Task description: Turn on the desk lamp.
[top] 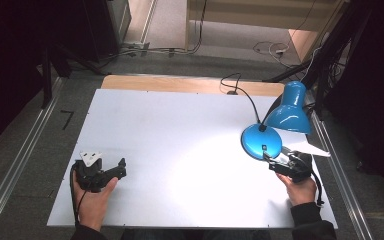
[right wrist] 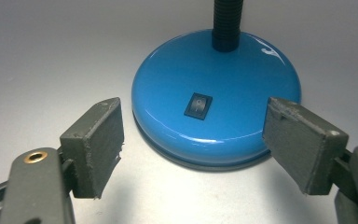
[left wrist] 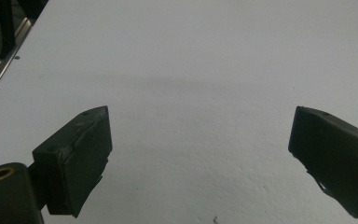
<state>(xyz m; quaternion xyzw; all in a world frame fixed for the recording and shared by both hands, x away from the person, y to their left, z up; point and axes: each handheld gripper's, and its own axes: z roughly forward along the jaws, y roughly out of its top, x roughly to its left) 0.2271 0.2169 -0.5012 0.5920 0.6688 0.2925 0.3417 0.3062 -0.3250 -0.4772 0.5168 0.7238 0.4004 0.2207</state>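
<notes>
Forearms and hands, near table edge, each holding one gripper. White table: large, bare at centre. Blue desk lamp: lit, far right. Lamp base, with rocker switch. Right gripper: jaws apart, just short of base. Left gripper: jaws apart, empty. Likely step: press switch with one jaw tip, squarely. Switch position unreadable.

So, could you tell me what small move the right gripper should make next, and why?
Probably ease the right gripper forward and down toward the switch: its jaws stand open just short of the lamp base, with the switch centred ahead and untouched.
</notes>
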